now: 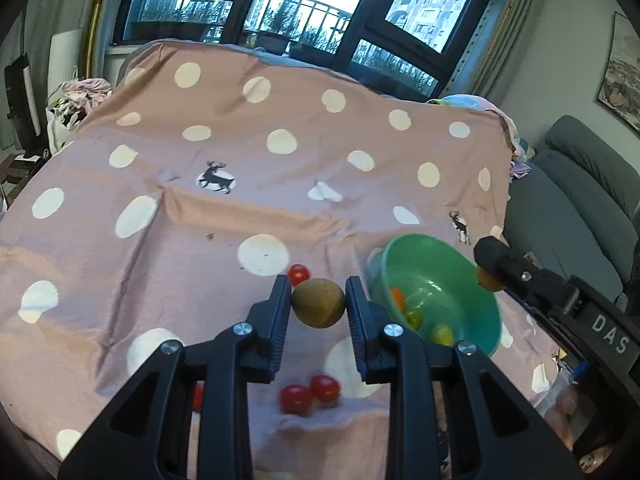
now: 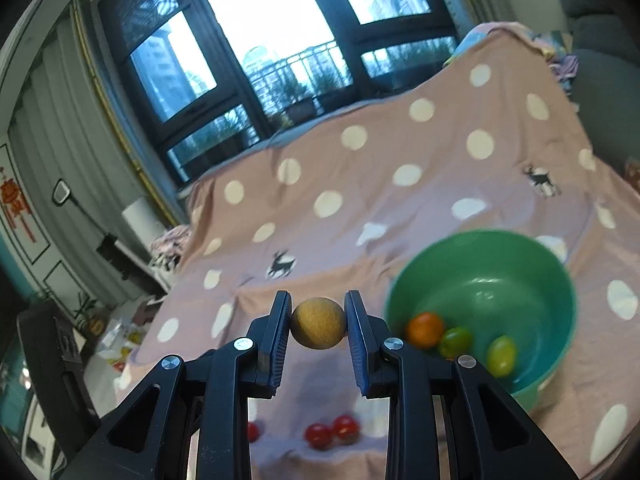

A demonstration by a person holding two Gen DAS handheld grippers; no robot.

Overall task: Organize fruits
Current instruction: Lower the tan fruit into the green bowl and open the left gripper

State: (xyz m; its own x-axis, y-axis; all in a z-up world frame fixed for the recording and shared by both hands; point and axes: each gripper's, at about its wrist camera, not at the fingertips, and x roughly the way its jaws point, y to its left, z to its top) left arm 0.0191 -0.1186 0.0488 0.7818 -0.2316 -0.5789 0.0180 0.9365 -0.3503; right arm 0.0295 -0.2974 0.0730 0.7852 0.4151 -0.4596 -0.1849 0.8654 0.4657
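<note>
My left gripper (image 1: 318, 285) is shut on a round brown fruit (image 1: 318, 304), held above the pink dotted cloth (image 1: 200, 240). The right gripper (image 2: 318, 298) is shut on a second round brown fruit (image 2: 318, 323). In the left wrist view the right gripper (image 1: 490, 268) hangs by the far right rim of the green bowl (image 1: 472, 280). The bowl (image 2: 500, 272) holds an orange fruit (image 2: 425, 330), a green one (image 2: 455, 341) and a yellow-green one (image 2: 502, 355). Red cherry tomatoes (image 1: 296, 399) lie on the cloth below both grippers, with another tomato (image 1: 299, 274) just beyond the left fingers.
The cloth drapes over a wide surface that rises at the back toward a large window (image 1: 304, 8). A grey sofa (image 1: 580, 208) stands to the right. Piled clothes (image 1: 80, 96) and clutter sit off the left edge.
</note>
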